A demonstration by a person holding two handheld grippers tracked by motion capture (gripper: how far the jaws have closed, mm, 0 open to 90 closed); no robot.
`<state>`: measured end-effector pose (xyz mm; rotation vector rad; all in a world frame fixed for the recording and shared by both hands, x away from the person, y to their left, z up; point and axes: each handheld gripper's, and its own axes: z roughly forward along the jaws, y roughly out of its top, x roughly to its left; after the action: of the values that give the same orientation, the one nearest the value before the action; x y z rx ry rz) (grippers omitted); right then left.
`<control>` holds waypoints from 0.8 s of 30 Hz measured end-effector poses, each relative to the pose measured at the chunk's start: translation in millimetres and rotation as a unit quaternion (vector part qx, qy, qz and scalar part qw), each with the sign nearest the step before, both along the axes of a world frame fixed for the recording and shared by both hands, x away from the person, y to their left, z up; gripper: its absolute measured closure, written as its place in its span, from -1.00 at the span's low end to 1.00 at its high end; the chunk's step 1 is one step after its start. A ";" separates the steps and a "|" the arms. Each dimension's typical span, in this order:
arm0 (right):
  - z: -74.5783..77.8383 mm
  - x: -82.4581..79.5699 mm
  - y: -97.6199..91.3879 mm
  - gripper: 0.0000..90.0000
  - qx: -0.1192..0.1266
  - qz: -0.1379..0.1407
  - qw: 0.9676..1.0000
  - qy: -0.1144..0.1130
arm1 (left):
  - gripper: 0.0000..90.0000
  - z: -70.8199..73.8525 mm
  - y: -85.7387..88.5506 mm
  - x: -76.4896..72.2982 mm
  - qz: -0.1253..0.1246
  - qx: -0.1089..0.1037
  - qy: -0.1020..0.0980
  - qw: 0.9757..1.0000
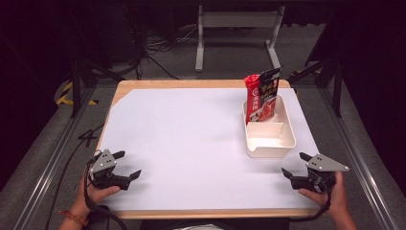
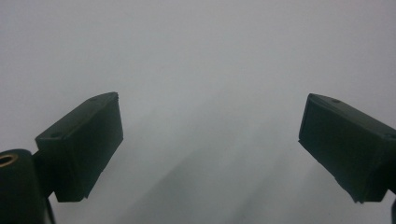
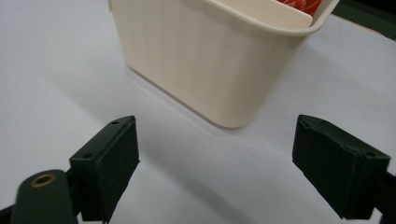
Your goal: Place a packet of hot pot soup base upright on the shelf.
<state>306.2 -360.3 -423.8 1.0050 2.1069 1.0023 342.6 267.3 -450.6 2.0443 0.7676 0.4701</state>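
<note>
A cream plastic bin (image 1: 269, 133) stands on the white sheet (image 1: 191, 143) at the right of the table. A red snack packet (image 1: 261, 99) stands upright in its far end, with a dark packet (image 1: 271, 80) behind it. My left gripper (image 1: 127, 165) rests open near the front left corner, its jaws over bare white sheet (image 2: 205, 70). My right gripper (image 1: 295, 165) is open at the front right, just short of the bin's near end. In the right gripper view the bin (image 3: 219, 60) rises close ahead, a little red packet (image 3: 306, 4) showing over its rim.
A wooden table edge (image 1: 201, 84) frames the sheet. Beyond the table stands a grey metal stand (image 1: 237, 28), with cables on the floor. Metal rails run along both sides of the table.
</note>
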 end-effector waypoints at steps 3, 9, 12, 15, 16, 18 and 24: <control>0.6 0.0 -0.3 -0.67 0.001 -0.001 1.000 -0.003 | -0.84 -0.1 0.1 0.1 0.000 0.001 -0.001 1.000; 0.5 -0.4 -0.7 -0.67 0.001 -0.001 1.000 -0.005 | -0.83 -0.4 -0.8 1.5 -0.001 0.000 0.002 1.000; 0.7 -0.3 -0.9 -0.67 0.003 -0.002 1.000 -0.006 | -0.83 -0.3 -0.9 1.9 0.000 0.003 0.000 1.000; 1.0 -0.5 -0.4 -0.67 0.003 -0.001 1.000 -0.007 | -0.83 0.0 -0.7 1.6 -0.001 0.002 -0.002 1.000; 1.0 -0.6 -0.2 -0.67 0.003 0.000 1.000 -0.007 | -0.83 0.0 -0.9 1.5 0.000 0.002 -0.002 1.000; 1.2 -0.7 -0.1 -0.66 0.002 -0.001 1.000 -0.007 | -0.83 0.0 -0.8 1.6 0.000 0.002 -0.001 1.000; 1.2 -1.0 -1.6 -0.66 0.004 -0.003 1.000 -0.008 | -0.83 -0.2 -1.1 2.4 -0.001 0.004 -0.001 1.000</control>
<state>305.2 -361.9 -422.6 1.0026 2.0874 1.0124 345.0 266.2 -450.8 2.0516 0.7638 0.4733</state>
